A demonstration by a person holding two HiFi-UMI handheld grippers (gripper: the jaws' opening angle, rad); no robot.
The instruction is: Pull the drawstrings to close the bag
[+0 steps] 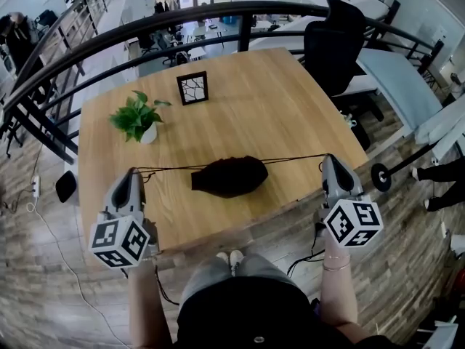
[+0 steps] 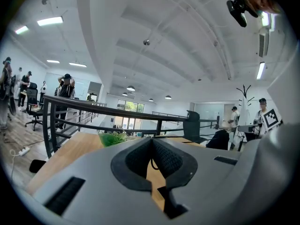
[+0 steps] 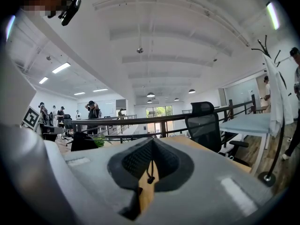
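Lying on the table point(image 1: 290, 100), the bag point(image 1: 229, 176) is between the left gripper point(image 1: 133, 171) and right gripper point(image 1: 328, 158); each pinches a taut drawstring point(image 1: 294, 158), jaws pressed together.

No legible text anywhere, it seems.

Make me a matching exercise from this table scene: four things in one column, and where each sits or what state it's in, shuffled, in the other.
Things:
1. black bag
2. potted plant
3. picture frame
4. right claw

Places or states:
A. shut on a drawstring, near the table's right edge
B. standing upright, towards the far edge
C. middle of the table, a cord running off to each side
D. left part of the table, green leaves

Pairs: 1-C, 2-D, 3-B, 4-A.
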